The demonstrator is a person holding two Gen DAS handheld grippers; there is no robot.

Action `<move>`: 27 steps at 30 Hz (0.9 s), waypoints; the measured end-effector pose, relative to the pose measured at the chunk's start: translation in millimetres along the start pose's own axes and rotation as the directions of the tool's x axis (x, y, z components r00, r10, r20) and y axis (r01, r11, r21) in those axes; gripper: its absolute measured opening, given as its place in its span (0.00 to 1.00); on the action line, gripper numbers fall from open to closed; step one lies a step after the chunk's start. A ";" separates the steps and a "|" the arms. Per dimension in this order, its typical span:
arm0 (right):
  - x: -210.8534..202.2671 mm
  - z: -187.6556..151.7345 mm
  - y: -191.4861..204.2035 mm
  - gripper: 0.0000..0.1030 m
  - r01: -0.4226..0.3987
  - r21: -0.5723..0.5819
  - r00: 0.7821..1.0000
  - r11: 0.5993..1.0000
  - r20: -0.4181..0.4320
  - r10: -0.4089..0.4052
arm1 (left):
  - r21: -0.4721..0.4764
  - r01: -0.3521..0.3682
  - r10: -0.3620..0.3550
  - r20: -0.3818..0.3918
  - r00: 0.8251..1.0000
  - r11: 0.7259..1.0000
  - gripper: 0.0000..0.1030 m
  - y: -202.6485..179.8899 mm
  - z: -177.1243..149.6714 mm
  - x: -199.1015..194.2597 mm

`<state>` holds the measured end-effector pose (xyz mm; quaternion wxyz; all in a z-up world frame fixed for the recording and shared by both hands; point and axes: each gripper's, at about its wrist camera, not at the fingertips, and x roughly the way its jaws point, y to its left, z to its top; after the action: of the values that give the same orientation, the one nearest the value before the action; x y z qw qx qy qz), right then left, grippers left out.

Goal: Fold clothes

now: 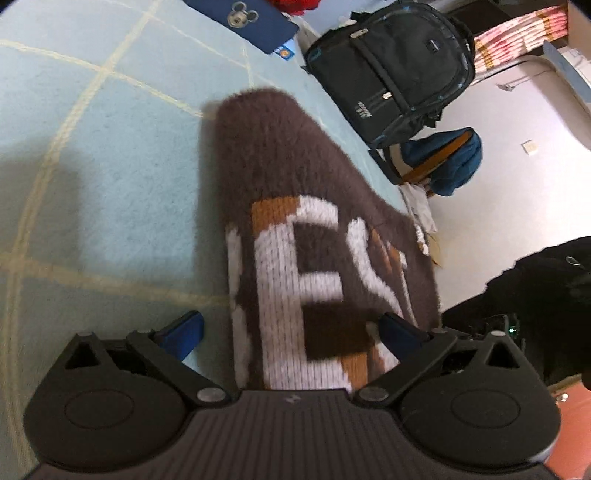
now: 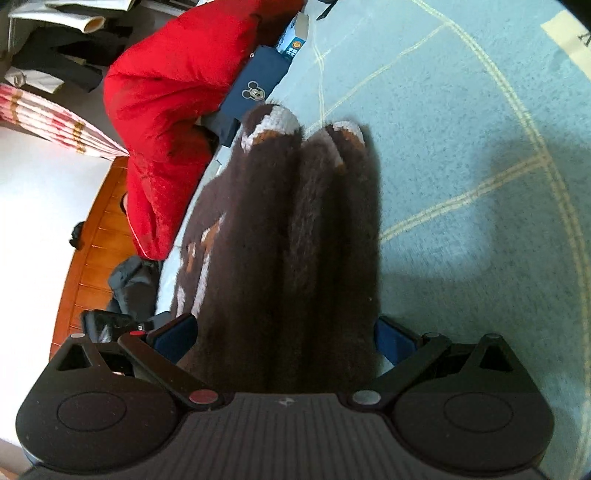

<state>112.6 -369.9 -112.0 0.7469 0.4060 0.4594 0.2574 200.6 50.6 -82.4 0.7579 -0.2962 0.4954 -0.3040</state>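
Pale blue bedspread [image 1: 110,166] w/ cream grid lines under everything. Left gripper [image 1: 291,332]: jaws spread wide, brown fuzzy sweater [image 1: 295,184] w/ white lettering running between them; can't tell if gripped. Right gripper [image 2: 286,332]: also spread, sweater's bunched folds btwn fingers, cuffs at far end. Beyond: black backpack [image 1: 391,66], navy mouse-logo item [image 1: 243,22], red quilt [image 2: 166,103].

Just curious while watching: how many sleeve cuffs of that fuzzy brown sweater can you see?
2, in the right wrist view: one cuff by the navy case, the other cuff beside it on the blue blanket.
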 end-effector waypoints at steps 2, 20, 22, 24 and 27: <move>2.8 3.0 -0.5 1.00 -0.009 0.003 1.000 1.000 -0.004 0.009 | -0.016 0.026 -0.026 -0.015 1.000 1.000 0.98 3.6 7.5 5.0; 17.1 14.9 -0.1 1.00 -0.060 -0.011 0.998 0.998 0.008 0.060 | -0.023 0.066 -0.069 -0.134 0.989 0.998 0.98 -3.2 25.0 30.2; 14.0 6.4 2.6 1.00 -0.057 -0.017 0.998 0.998 0.005 0.057 | -0.029 0.077 -0.080 -0.151 0.985 0.997 0.98 -3.0 16.9 24.0; 13.9 -1.6 5.5 1.00 -0.060 -0.029 0.998 0.998 -0.016 0.060 | -0.020 0.080 -0.083 -0.174 0.981 0.997 0.98 -4.5 11.1 20.9; 16.9 -2.8 4.3 1.00 -0.077 -0.042 0.997 0.996 -0.022 0.076 | -0.014 0.071 -0.072 -0.202 0.977 0.997 0.98 -7.0 13.4 24.5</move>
<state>117.6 -353.7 -117.2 0.7403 0.4045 0.4456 0.2997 219.9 29.6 -86.8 0.6912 -0.2839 0.5599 -0.3579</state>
